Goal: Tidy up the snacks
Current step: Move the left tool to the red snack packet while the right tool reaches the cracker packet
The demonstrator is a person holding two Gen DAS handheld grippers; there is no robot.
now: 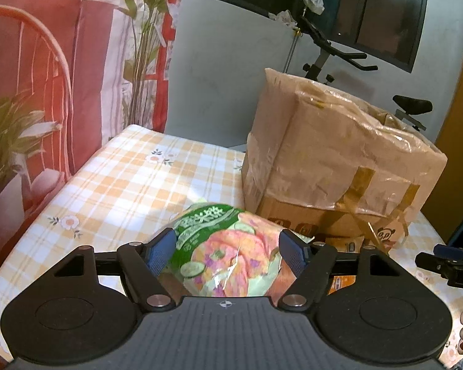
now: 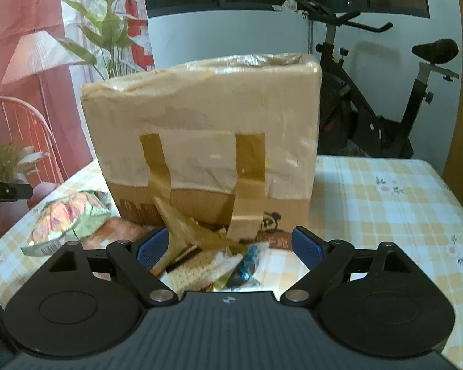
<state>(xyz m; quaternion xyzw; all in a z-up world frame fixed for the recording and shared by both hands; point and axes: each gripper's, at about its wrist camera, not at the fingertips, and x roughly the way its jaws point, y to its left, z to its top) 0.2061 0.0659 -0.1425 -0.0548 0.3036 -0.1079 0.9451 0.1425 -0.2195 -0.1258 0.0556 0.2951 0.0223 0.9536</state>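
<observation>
A green and pink snack bag [image 1: 222,249] lies on the checked tablecloth between the blue pads of my left gripper [image 1: 227,246]. The jaws stand wide around it and the pads look just clear of its sides. The same bag shows at the left in the right wrist view [image 2: 71,219]. My right gripper [image 2: 230,246] is open above a small pile of snack packets [image 2: 231,265] and loose tape in front of the taped cardboard box [image 2: 206,141]. The box also stands at the right in the left wrist view [image 1: 333,154]. More packets [image 1: 342,243] lie at its base.
The table [image 1: 114,185] has a yellow checked cloth. A potted plant [image 1: 6,141] and a red chair [image 1: 31,61] are at its left. An exercise bike [image 2: 385,98] stands behind the table. My right gripper's tip shows at the right edge of the left wrist view [image 1: 444,262].
</observation>
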